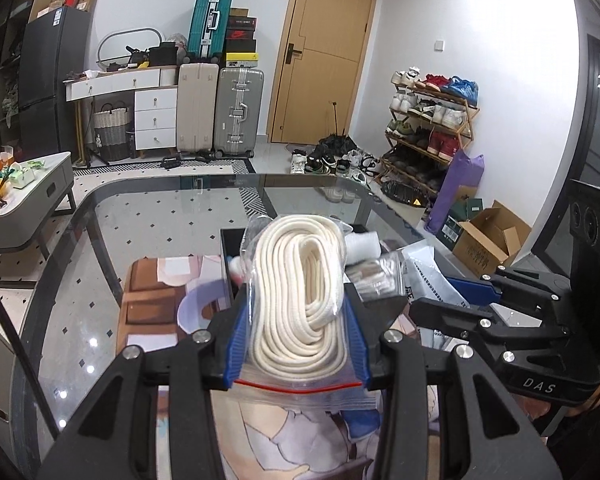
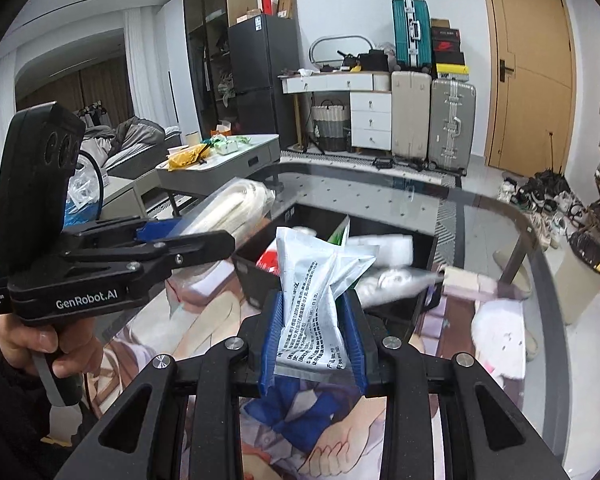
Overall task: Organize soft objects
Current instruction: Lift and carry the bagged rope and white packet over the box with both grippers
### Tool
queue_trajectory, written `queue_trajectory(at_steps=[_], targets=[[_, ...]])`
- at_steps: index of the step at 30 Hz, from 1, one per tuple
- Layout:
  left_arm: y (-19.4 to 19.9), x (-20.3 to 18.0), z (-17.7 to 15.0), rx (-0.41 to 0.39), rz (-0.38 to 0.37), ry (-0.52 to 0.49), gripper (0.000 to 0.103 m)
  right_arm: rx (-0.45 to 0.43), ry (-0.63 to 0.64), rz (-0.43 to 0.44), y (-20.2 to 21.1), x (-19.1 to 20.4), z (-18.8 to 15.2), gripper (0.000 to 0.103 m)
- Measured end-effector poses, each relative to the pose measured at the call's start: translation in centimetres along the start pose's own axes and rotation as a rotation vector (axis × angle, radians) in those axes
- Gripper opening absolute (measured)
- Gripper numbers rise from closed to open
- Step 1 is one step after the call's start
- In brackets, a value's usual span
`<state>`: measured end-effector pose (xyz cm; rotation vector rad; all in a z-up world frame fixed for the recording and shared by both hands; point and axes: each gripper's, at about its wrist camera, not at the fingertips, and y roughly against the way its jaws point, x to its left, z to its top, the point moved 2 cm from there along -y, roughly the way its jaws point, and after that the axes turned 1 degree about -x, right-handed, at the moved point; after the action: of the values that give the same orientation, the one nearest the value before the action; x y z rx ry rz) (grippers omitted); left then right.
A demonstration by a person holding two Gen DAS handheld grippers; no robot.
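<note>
My left gripper is shut on a clear zip bag of coiled white rope and holds it above the near edge of a black bin. The rope bag also shows in the right wrist view, left of the bin. My right gripper is shut on a white printed plastic packet and holds it over the bin's near wall. The right gripper appears at the right of the left wrist view. The bin holds several soft white packets.
The bin stands on a printed mat on a glass table. A white plush item lies on the table right of the bin. A grey coffee table is to the left. Suitcases, drawers and a shoe rack stand behind.
</note>
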<state>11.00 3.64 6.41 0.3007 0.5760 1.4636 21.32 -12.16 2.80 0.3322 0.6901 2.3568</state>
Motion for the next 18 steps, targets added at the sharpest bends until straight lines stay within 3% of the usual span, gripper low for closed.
queue_trajectory(at_steps=[8,18], targets=[[-1.0,0.9,1.3,-0.01,0.0,0.027,0.042,-0.012,-0.006,-0.029,-1.7,-0.8,2.1,0.03],[-4.8,1.6,2.3,0.028,0.011,0.047,0.042,0.041,0.003,-0.057,-5.4,-1.8,3.2,0.03]])
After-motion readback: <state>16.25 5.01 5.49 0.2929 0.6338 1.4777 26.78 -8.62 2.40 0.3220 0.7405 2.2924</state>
